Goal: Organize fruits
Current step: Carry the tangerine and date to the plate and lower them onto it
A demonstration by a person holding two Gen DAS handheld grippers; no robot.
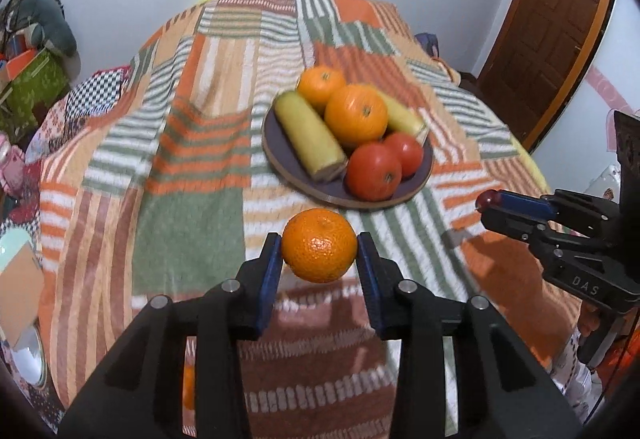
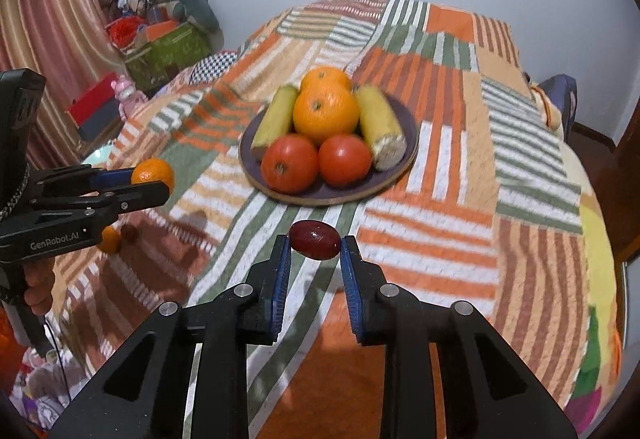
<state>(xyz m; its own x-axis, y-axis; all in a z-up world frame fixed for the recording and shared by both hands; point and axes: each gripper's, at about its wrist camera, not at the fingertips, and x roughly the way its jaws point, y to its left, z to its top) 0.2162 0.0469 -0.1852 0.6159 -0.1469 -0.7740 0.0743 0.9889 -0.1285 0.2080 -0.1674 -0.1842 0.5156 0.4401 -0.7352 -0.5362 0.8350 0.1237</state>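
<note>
While the left gripper [image 1: 319, 245] hangs above the striped bed cover [image 1: 192, 167], its jaws pinch a mandarin [image 1: 319, 245] across its middle, held in the air short of the plate [image 1: 280, 159]. It looks light and soft-skinned, so a gentle squeeze at the widest part should do; more would bruise it. On the plate, going left to right in the left wrist view, lie a yellow-green corn cob [image 1: 310, 135], two oranges [image 1: 355, 115], two tomatoes [image 1: 374, 171] and a second cob [image 1: 402, 115], packed close and partly stacked. Little bare plate is left, mostly at its left side, and round fruit set on the heap may well roll off. Further right, the right gripper [image 2: 315, 240] holds a small dark red fruit [image 2: 315, 240], jaws closed on its two ends; smooth and glossy, it could slip. A small orange fruit [image 2: 109, 239] lies on the cover below the left gripper
</note>
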